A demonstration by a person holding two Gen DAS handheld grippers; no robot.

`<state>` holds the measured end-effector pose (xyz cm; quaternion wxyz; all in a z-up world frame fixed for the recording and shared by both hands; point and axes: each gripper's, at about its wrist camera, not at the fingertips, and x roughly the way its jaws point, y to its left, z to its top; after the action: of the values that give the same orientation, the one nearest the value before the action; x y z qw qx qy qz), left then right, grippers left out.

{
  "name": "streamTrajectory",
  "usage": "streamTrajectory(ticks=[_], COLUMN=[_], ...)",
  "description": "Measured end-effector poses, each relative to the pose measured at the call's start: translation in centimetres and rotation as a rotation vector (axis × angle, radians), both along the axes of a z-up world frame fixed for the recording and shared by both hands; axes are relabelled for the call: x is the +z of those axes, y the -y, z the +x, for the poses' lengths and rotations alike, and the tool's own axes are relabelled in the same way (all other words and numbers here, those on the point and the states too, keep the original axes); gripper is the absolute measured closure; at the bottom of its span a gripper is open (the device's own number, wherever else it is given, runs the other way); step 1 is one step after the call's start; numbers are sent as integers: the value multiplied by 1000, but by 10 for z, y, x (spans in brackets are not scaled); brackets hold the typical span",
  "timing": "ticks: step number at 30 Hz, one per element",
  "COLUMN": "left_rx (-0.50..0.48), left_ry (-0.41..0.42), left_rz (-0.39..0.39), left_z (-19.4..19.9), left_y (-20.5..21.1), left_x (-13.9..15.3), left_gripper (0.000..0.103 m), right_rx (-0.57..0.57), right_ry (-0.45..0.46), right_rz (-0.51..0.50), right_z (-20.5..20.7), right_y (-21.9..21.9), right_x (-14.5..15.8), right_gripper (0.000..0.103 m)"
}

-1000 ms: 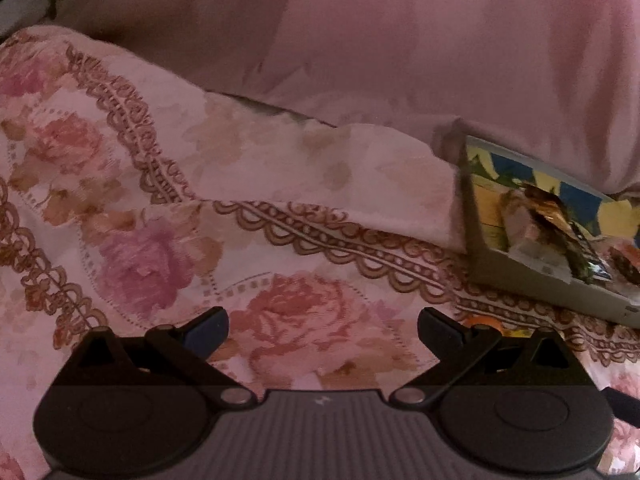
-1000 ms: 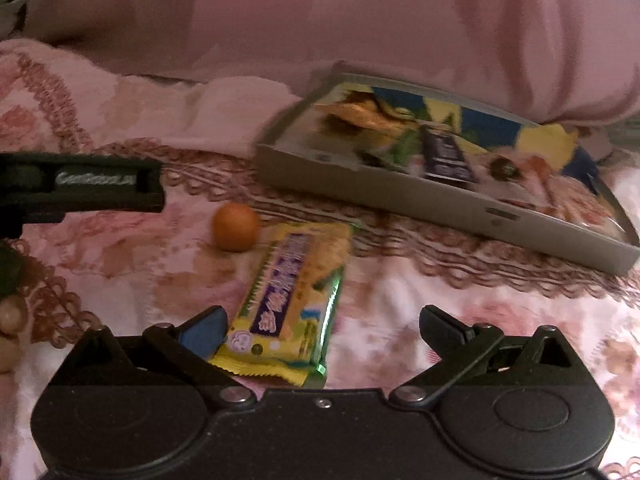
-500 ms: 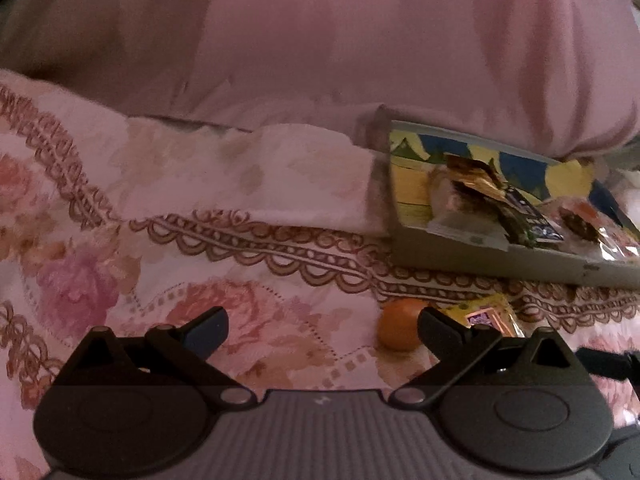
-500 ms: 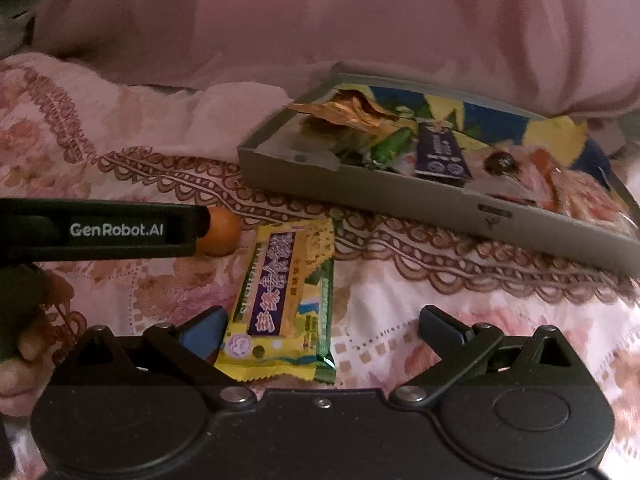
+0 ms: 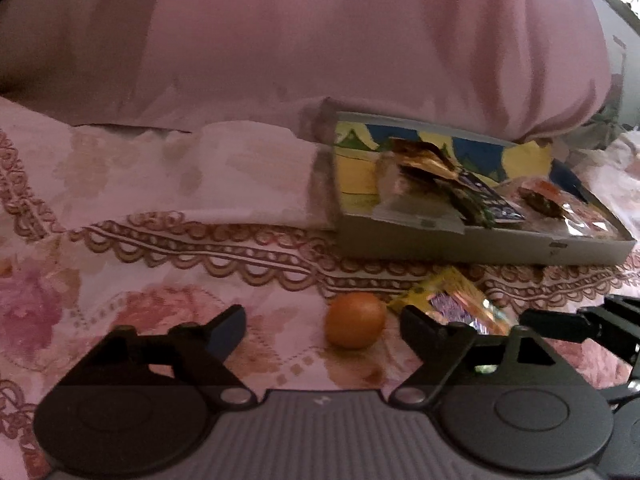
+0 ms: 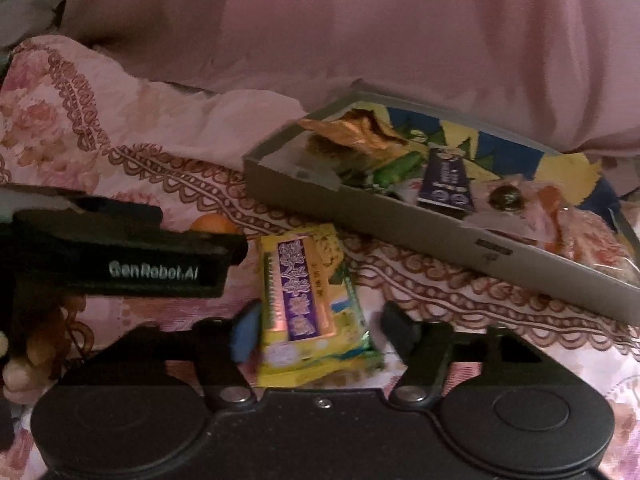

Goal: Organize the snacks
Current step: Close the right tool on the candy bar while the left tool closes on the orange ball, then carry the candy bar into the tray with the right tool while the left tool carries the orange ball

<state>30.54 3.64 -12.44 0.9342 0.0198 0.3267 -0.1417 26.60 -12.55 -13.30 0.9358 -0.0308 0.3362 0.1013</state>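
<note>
Several snacks already laid in grey tray [image 6: 440, 222]. Two left out just before it: yellow wafer pack [image 6: 308, 304] straddled by right claw [image 6: 316, 330], jaws just narrowed, not yet pinched; orange ball [image 5: 355, 320] framed by spread, just-narrowed left claw [image 5: 322, 330].

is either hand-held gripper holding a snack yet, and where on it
Nothing is gripped yet. The right hand-held gripper has been closing around the yellow snack bar's near end; the left hand-held gripper around the orange ball.
</note>
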Motion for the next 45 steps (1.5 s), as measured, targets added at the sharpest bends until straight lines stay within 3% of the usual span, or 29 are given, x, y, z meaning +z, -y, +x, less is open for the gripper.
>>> streamTrajectory(ticks=[10, 12, 20, 24, 29, 34, 39, 45], left_rx=[-87, -86, -58, -28, -6, -33, -113, -145], left_ry=[17, 20, 3, 43, 116, 170, 170, 64], left_rz=[84, 83, 45, 16, -43, -91, -132, -205], left_z=[-5, -6, -4, -7, -15, -10, 14, 56], left_y=[20, 19, 12, 8, 7, 22, 62, 101], left_x=[-7, -6, 1, 17, 42, 63, 71, 54], left_gripper=[60, 67, 68, 68, 68, 67, 67, 67], right_rx=[58, 77, 92, 118, 115, 17, -111, -238], right_ry=[45, 49, 84, 160, 234, 306, 327, 291], right_rz=[-35, -37, -106, -173, -156, -112, -62, 1], right_z=[-1, -2, -14, -35, -45, -36, -4, 24], right_y=[-3, -3, -5, -1, 12, 39, 72, 118], right_x=[-2, -2, 5, 16, 35, 53, 58, 40], right_gripper=[40, 48, 51, 51, 51, 51, 51, 51])
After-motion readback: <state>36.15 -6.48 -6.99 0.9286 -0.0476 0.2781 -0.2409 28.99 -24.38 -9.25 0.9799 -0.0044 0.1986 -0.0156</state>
